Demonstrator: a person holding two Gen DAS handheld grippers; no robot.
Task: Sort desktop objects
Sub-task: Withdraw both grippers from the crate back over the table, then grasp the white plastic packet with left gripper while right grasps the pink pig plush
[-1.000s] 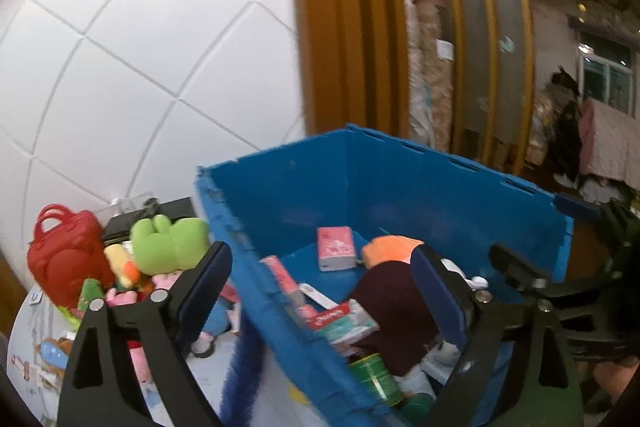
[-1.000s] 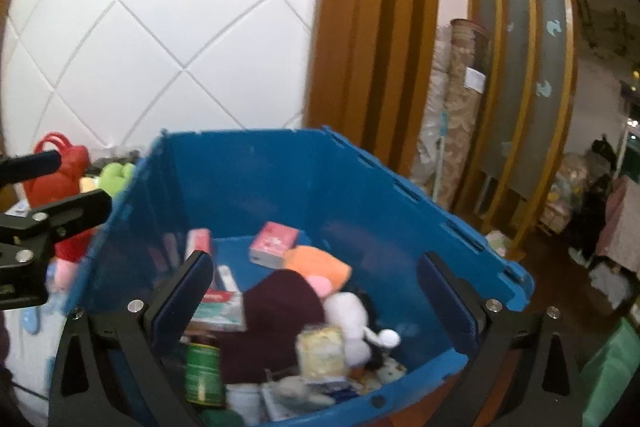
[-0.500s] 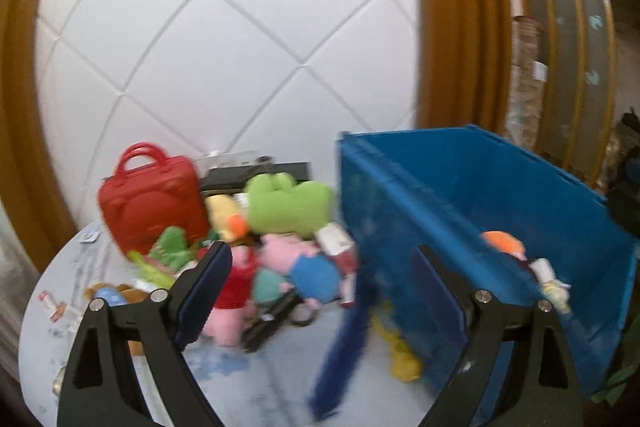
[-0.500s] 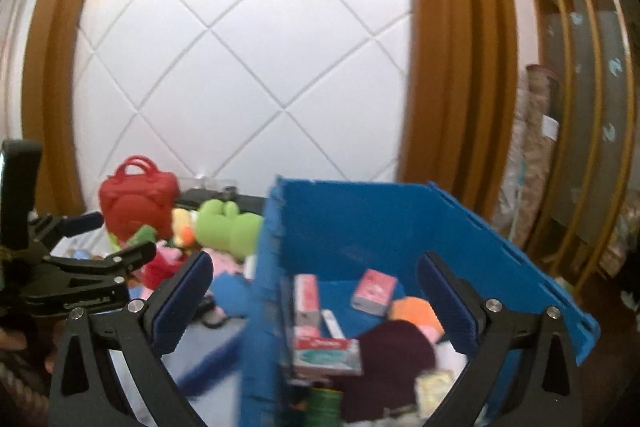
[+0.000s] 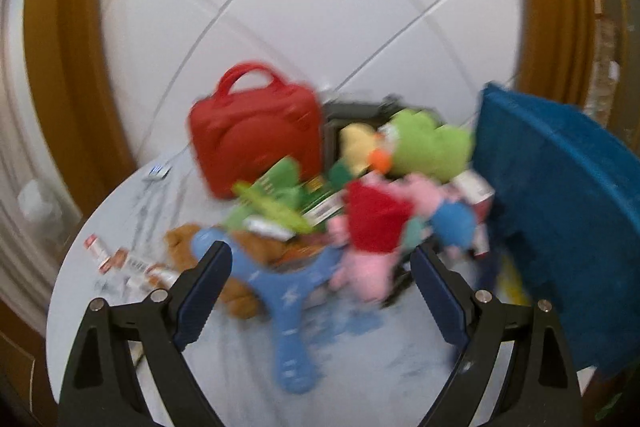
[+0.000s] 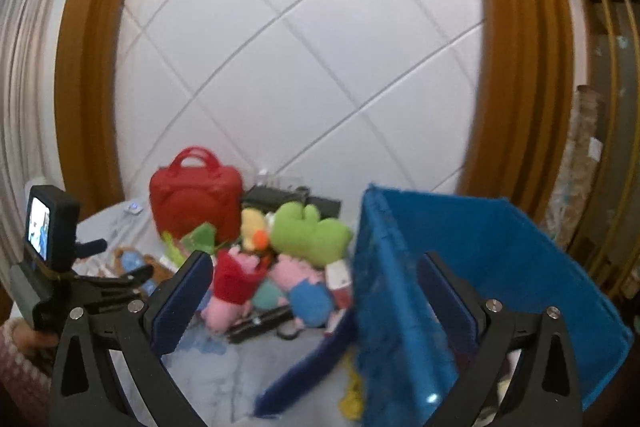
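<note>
White quilted wall panel (image 6: pixel 304 67) behind, wood trim both sides. Round pale table (image 5: pixel 132 211): bare patch at my near edge, free room there. Blue crate (image 6: pixel 500 259) fills the right, interior mostly hidden now; a second ago I looked straight into it. Toy pile left of crate: red bag (image 5: pixel 256 143), green frog plush (image 5: pixel 428 143), pink pig plushes (image 5: pixel 380 227), blue boomerang-shaped toy (image 5: pixel 288 291). All motion-blurred. My left gripper (image 5: pixel 320 291) and right gripper (image 6: pixel 312 295) both spread wide, empty.
</note>
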